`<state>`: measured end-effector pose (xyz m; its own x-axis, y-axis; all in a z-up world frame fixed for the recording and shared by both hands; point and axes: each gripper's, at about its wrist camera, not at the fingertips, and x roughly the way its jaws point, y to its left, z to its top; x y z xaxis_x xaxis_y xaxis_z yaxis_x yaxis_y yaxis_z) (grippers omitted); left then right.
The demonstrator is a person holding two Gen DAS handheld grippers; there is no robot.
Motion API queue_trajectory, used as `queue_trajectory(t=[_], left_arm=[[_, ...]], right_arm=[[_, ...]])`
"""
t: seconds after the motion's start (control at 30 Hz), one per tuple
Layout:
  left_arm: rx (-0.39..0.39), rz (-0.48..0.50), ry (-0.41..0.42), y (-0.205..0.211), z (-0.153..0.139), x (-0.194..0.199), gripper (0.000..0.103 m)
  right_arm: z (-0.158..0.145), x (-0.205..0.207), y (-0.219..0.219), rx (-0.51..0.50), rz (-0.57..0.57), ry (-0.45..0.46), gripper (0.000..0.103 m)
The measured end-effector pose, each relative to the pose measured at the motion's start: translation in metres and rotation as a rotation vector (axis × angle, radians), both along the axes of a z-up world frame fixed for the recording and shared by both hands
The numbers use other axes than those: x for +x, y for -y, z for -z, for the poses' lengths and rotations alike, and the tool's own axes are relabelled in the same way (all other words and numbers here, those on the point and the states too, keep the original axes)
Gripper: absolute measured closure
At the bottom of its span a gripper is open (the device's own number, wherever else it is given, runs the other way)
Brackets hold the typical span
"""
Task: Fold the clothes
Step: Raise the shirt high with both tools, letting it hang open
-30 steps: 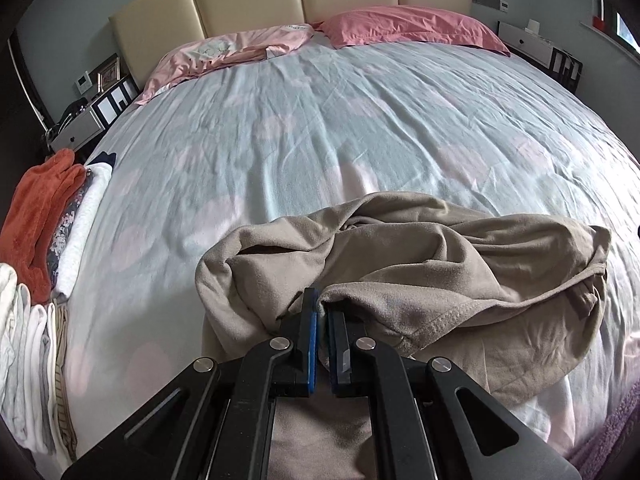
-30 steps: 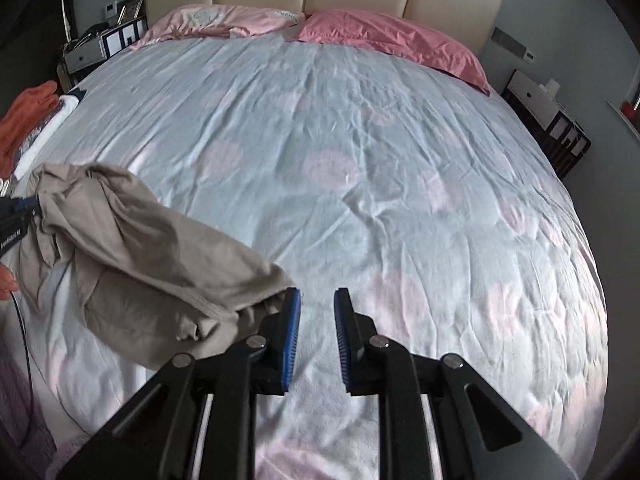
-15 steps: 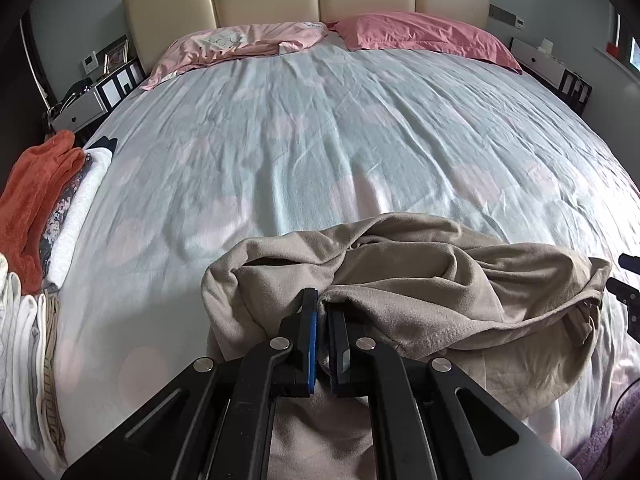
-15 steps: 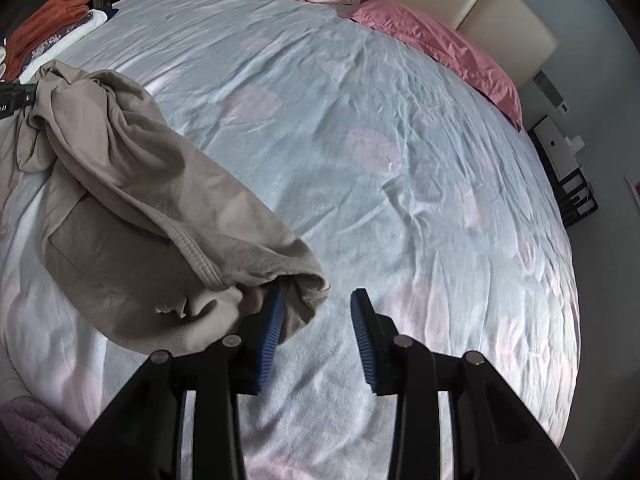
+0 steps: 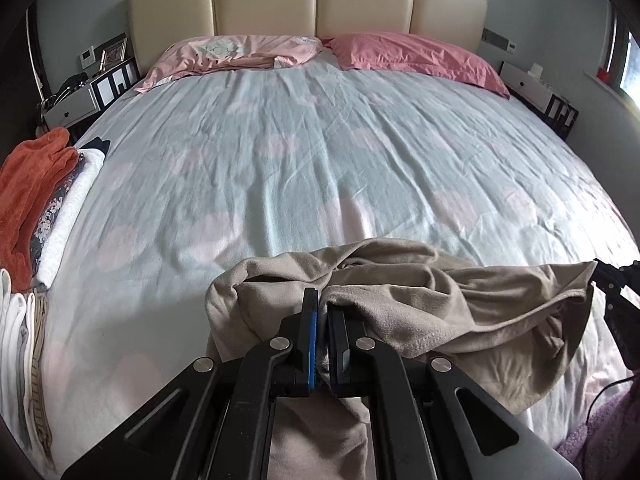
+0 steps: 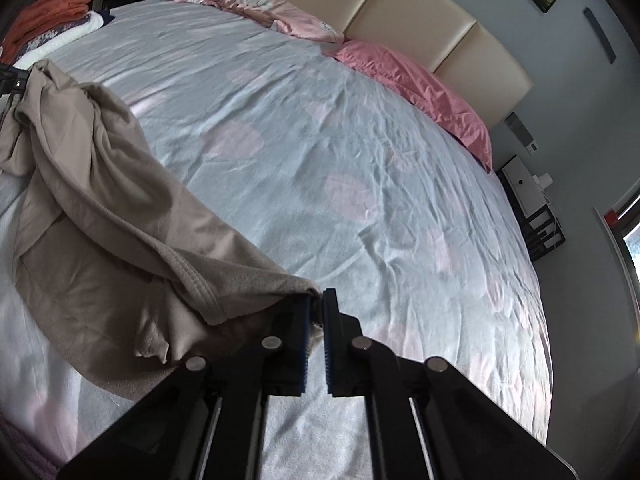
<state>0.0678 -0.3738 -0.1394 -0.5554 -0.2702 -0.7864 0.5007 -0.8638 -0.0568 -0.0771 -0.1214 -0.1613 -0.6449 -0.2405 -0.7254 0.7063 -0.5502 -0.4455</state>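
A crumpled beige garment [image 5: 448,304] lies bunched near the front edge of the bed [image 5: 320,160]. My left gripper [image 5: 323,308] is shut on one edge of it, with cloth pinched between the blue pads. In the right wrist view the same beige garment [image 6: 100,208] stretches from the far left toward me, and my right gripper [image 6: 315,308] is shut on its other end, a fold of hem caught between the pads. The right gripper [image 5: 612,280] also shows at the right edge of the left wrist view, at the garment's far corner.
Folded clothes [image 5: 36,200], orange, floral and white, are stacked along the bed's left edge. Two pink pillows [image 5: 412,56] lie at the beige headboard. Nightstands [image 5: 80,96] stand on both sides. The blue sheet with pink spots stretches wide beyond the garment.
My right gripper moved in on the garment's end, opened wider, then shut on it. The left gripper kept its grip and rose a little, lifting its edge.
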Motion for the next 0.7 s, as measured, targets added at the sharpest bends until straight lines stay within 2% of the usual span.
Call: queue_trajectory(t=[0.13, 0.3, 0.5, 0.7], left_arm=[[0.001, 0.028, -0.050, -0.006, -0.032, 0.014, 0.100], [-0.034, 0.005, -0.111, -0.001, -0.091, 0.033, 0.101], [-0.133, -0.016, -0.240, 0.008, -0.205, 0.063, 0.101], [-0.299, -0.001, -0.391, -0.010, -0.325, 0.100, 0.101]], right_arm=[[-0.035, 0.003, -0.007, -0.088, 0.064, -0.080, 0.099], [-0.106, 0.005, -0.012, -0.234, 0.121, -0.145, 0.099], [-0.209, 0.018, -0.015, -0.359, 0.130, -0.261, 0.100], [-0.317, 0.045, -0.029, -0.505, 0.122, -0.364, 0.100]])
